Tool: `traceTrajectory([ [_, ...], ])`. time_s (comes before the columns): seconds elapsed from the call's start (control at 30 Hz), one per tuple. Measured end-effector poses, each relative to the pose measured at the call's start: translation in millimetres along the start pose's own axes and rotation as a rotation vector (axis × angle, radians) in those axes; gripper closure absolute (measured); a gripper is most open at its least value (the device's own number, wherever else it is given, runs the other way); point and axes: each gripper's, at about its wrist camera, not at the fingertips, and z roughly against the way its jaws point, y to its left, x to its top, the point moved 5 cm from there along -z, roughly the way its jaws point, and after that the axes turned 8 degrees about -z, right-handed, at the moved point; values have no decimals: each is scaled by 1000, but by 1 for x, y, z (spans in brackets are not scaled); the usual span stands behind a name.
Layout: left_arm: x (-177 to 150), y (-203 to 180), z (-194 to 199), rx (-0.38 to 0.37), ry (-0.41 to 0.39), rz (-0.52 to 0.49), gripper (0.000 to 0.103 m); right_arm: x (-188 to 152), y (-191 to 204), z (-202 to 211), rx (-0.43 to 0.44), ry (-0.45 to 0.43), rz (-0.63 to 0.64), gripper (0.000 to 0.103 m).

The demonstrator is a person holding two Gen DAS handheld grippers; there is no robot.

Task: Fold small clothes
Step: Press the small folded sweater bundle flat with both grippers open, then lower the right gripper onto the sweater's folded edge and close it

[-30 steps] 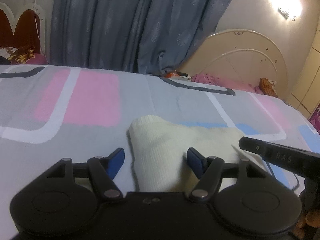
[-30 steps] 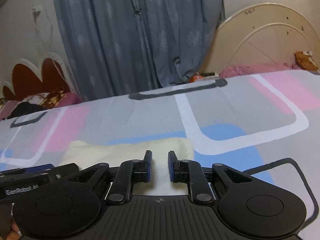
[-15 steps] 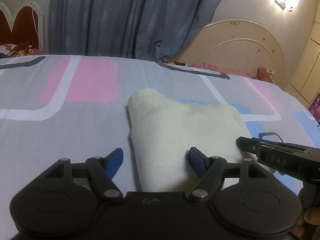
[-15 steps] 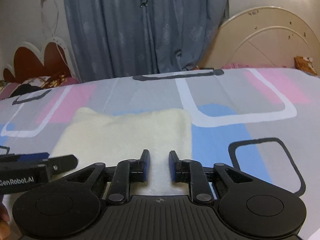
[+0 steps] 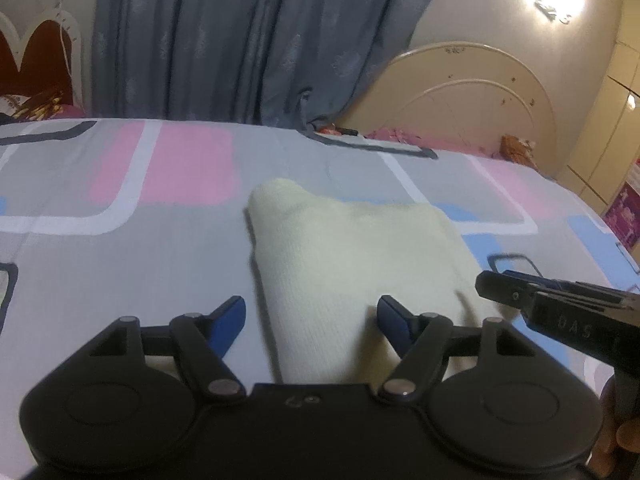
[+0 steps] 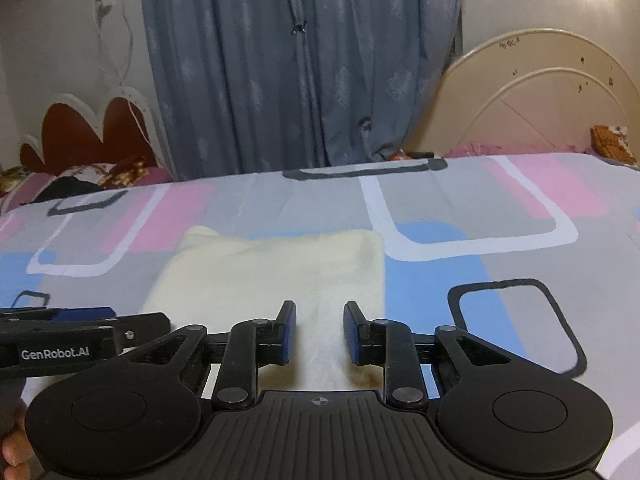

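A small cream knit garment (image 5: 352, 264) lies folded flat on the bed; it also shows in the right wrist view (image 6: 272, 276). My left gripper (image 5: 312, 316) is open wide over the garment's near left edge, holding nothing. My right gripper (image 6: 320, 328) is partly open above the garment's near edge, with cloth showing between the fingers but not pinched. The right gripper's fingers (image 5: 520, 292) show at the right of the left wrist view. The left gripper's side (image 6: 80, 332) shows at the left of the right wrist view.
The bed has a grey sheet (image 6: 440, 200) with pink, blue and white shapes. A grey curtain (image 6: 304, 64) hangs behind. A cream headboard (image 6: 540, 96) stands at the right, a red one (image 6: 80, 132) at the left, with pillows near each.
The right gripper's jaws have opened from a narrow gap to a wider one. Both grippers have tilted and shifted so that more of the garment shows in front of them.
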Motion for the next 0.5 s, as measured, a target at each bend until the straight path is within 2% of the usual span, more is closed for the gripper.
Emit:
traceTrajectory([
  [0.1, -11, -3, -3, -10, 25, 9, 30, -11, 3, 4, 5, 21, 7, 77],
  [0.2, -21, -4, -14, -23, 66, 20, 29, -27, -1, -5, -31, 67, 25, 77],
  [0.33, -24, -2, -11, -15, 68, 37, 28, -28, -5, -7, -37, 72, 16, 77],
  [0.5, -29, -8, 5, -27, 65, 25, 31, -30, -6, 16, -5, 64, -3, 77],
])
